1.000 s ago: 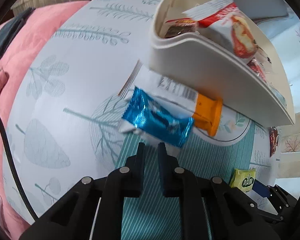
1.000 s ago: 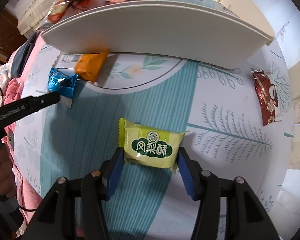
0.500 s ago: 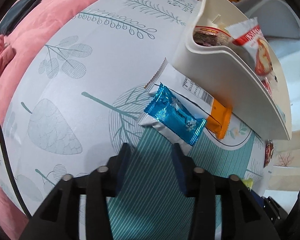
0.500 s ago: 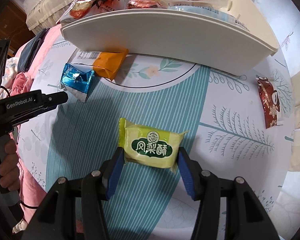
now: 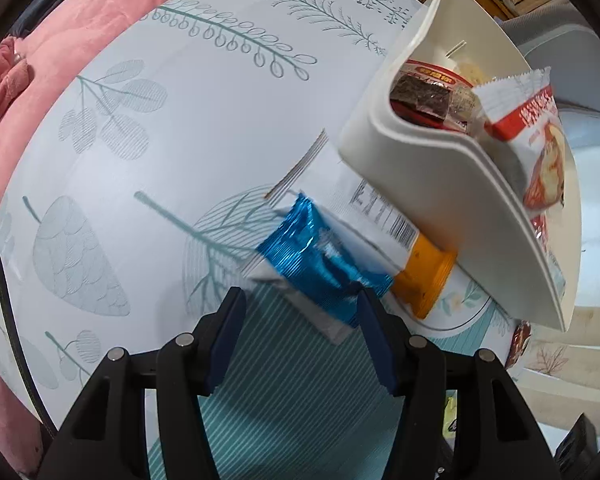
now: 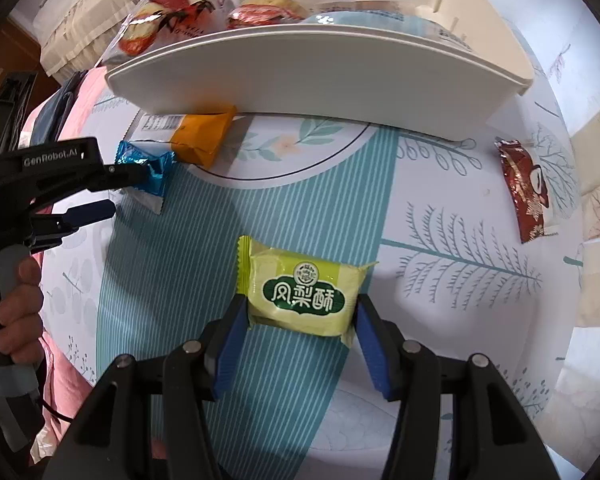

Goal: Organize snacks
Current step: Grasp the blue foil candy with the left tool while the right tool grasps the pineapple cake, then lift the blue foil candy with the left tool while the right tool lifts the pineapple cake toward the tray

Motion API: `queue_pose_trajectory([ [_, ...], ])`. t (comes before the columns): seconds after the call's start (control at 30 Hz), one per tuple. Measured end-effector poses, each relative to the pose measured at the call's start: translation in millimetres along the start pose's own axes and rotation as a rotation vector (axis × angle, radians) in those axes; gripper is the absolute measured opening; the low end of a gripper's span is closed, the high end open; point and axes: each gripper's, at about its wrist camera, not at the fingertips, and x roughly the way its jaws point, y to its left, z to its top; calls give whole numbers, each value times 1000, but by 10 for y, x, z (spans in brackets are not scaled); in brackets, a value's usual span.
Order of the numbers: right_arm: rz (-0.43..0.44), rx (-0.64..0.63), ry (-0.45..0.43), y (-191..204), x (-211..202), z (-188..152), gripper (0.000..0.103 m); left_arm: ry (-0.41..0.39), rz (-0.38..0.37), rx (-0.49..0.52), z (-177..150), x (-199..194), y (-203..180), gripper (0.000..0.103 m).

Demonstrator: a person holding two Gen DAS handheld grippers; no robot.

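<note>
Left wrist view: the left gripper [image 5: 300, 308] has its fingers spread wide, straddling the near end of a small blue foil snack packet [image 5: 320, 264] at the frame's centre. The right-hand finger overlaps or touches the packet's corner; nothing is clamped yet. Judging by its crinkled foil, the packet is light, soft and slippery, so a hold across its plump middle should be safer than one on the flat crimped ends. It overlaps a long white-and-orange wrapped snack bar [image 5: 380, 236], which runs under the edge of the white plastic tray [image 5: 440, 184] at the right. That tray holds a dark brown bar in clear wrap [image 5: 420, 98] and a red-and-white snack bag [image 5: 540, 152] leaning over its rim.

Right wrist view: the right gripper [image 6: 300, 320] has its fingers set against the two sides of a yellow-green pillow-pack pastry [image 6: 304, 290] at lower centre; whether it is squeezed I cannot tell. It looks light and probably crumbly inside, so gentle pressure on the sides suits it. The white tray fills the upper frame, packed with several wrapped snacks. A dark red sachet [image 6: 526, 188] lies on the leaf-patterned tabletop [image 6: 460, 280] at right, well apart.
</note>
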Motion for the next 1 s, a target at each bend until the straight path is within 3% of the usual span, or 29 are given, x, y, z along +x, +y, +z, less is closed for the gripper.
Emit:
queue_pose_trajectory([
  [0.3, -1, 64, -11, -192, -60, 13, 54, 15, 148, 20, 4, 93, -235, 56],
  [0.4, 0, 74, -17, -218, -85, -9, 54, 10, 210, 31, -12, 114, -303, 48],
  [0.5, 5, 82, -22, -243, -123, -52, 54, 6, 253, 32, -35, 143, -359, 32],
  [0.67, 19, 89, -28, -255, -159, -88, 54, 20, 235, 20, 21, 79, -210, 13],
  [0.73, 27, 89, -29, -245, -161, -96, 54, 35, 194, 8, 54, 12, -88, 10],
  [1.0, 66, 75, -45, -144, -187, -96, 54, 19, 104, 51, 4, -144, 68, 5],
])
